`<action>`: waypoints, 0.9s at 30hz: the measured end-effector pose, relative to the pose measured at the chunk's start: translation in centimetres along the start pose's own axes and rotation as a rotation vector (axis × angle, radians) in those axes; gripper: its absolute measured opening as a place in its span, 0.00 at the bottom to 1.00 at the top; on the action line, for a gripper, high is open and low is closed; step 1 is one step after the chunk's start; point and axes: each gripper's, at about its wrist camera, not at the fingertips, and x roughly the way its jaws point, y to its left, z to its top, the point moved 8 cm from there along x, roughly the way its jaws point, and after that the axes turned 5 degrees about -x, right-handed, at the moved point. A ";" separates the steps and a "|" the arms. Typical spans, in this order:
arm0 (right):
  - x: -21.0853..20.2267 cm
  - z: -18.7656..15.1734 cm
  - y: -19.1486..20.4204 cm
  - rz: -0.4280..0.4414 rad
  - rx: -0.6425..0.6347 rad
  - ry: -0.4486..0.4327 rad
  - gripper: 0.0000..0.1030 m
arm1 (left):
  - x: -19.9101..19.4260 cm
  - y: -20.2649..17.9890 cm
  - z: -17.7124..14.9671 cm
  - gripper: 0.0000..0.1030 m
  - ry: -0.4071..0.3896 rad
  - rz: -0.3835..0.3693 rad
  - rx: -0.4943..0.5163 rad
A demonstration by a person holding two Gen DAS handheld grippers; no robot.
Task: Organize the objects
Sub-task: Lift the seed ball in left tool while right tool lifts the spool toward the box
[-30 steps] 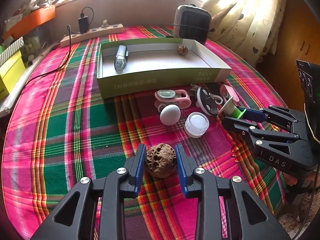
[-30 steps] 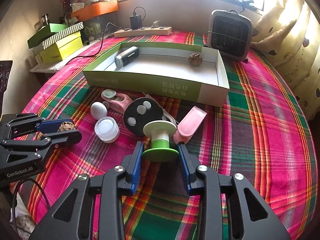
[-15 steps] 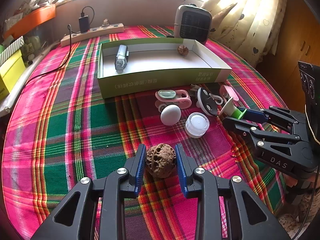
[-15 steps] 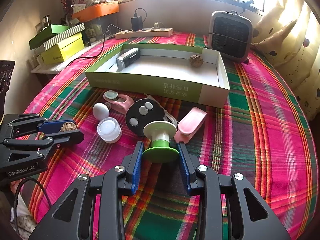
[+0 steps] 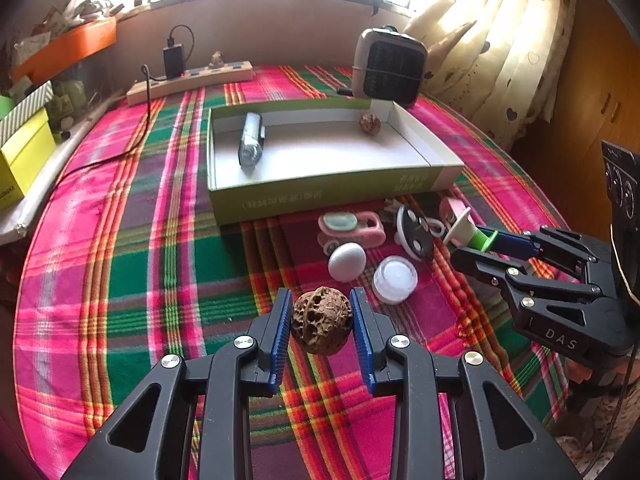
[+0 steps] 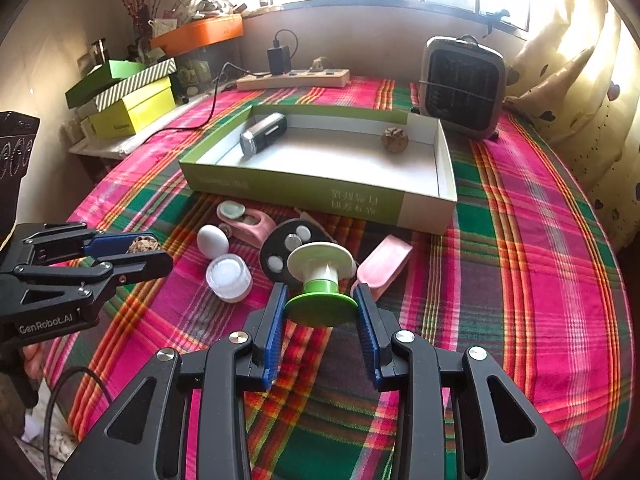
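Observation:
My left gripper (image 5: 320, 320) is shut on a brown walnut (image 5: 321, 320) and holds it above the plaid cloth. My right gripper (image 6: 320, 308) is shut on a green and white spool (image 6: 321, 280), also lifted. A green box (image 5: 320, 196) with a white floor stands behind, holding a silver device (image 5: 251, 144) and a second walnut (image 5: 369, 123). In front of it lie a white egg (image 5: 346, 255), a white jar (image 5: 395, 279), a pink gadget (image 5: 352, 229), a black disc (image 5: 416, 232) and a pink scoop (image 6: 382, 266). The left gripper shows at the left in the right wrist view (image 6: 140, 256).
A grey heater (image 5: 388, 68) stands behind the box at the right. A power strip (image 5: 192, 80) with a charger lies at the back. Yellow and green boxes (image 6: 128, 96) are stacked at the left. Curtains (image 5: 500, 40) hang at the right.
Both grippers have risen a little and moved toward the box, each still holding its object. The loose objects on the cloth have not moved.

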 end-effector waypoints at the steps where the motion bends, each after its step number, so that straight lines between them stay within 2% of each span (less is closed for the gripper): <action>1: -0.1 0.1 0.0 -0.001 0.000 -0.003 0.34 | -0.1 0.0 0.3 0.26 -0.005 -0.001 0.000; 15: -0.4 3.4 -1.4 -0.018 -0.002 -0.049 0.34 | -0.1 -0.4 4.7 0.26 -0.051 0.001 0.023; 27: 0.8 6.2 -2.7 -0.022 -0.008 -0.056 0.34 | 1.8 -0.4 7.9 0.26 -0.050 0.001 0.030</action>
